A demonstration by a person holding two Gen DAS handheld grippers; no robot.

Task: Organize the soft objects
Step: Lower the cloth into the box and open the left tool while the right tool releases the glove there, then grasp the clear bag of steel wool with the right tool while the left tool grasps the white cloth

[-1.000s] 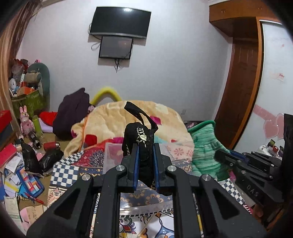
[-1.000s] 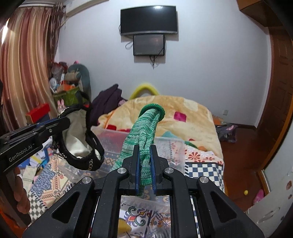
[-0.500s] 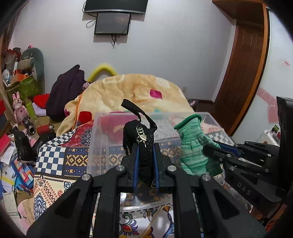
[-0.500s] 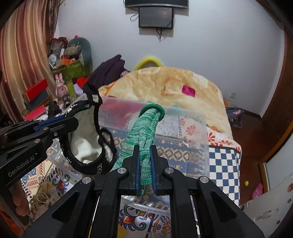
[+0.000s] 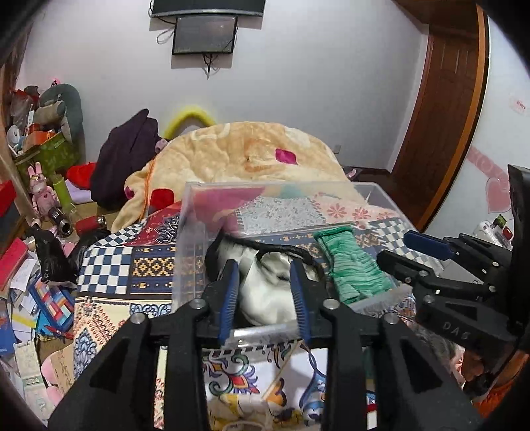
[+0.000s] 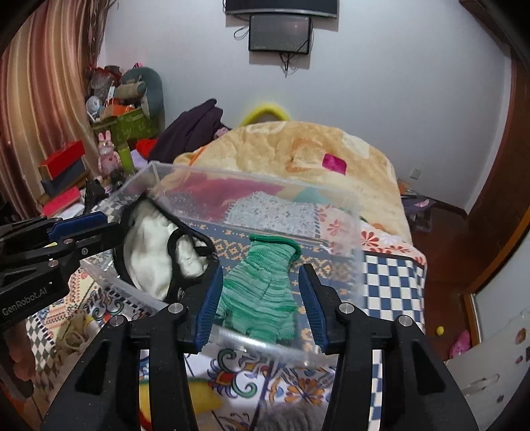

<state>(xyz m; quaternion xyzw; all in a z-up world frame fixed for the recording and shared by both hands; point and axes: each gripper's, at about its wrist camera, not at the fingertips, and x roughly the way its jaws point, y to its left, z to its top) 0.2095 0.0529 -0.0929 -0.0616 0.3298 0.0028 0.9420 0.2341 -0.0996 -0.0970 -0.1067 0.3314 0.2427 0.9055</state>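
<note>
Clear plastic bin [image 5: 185,252] on patterned bed. Green glove [image 6: 261,291] and white black-trimmed pouch [image 5: 265,291] inside, side by side. Left gripper [image 5: 265,295], right gripper [image 6: 261,298]: jaws wide apart, holding nothing. Best lifted straight up, clear of fabric and bin rim.

Occlusion notes: white cloth item with black trim [image 5: 265,291] is motion-blurred in both views, so I can't tell what garment it is. In the left wrist view its lower part sits behind the left gripper [image 5: 265,295] and the near wall of the clear bin [image 5: 185,238]. Green glove [image 6: 261,291]: fingertips smeared through the bin's front wall in the right wrist view. Wall TV [image 6: 281,6] is cut off by the top edge. Clutter pile [image 5: 23,291] on the floor at left is too small to identify. A hand [image 6: 20,358] at the lower left edge is mostly out of frame.
</note>
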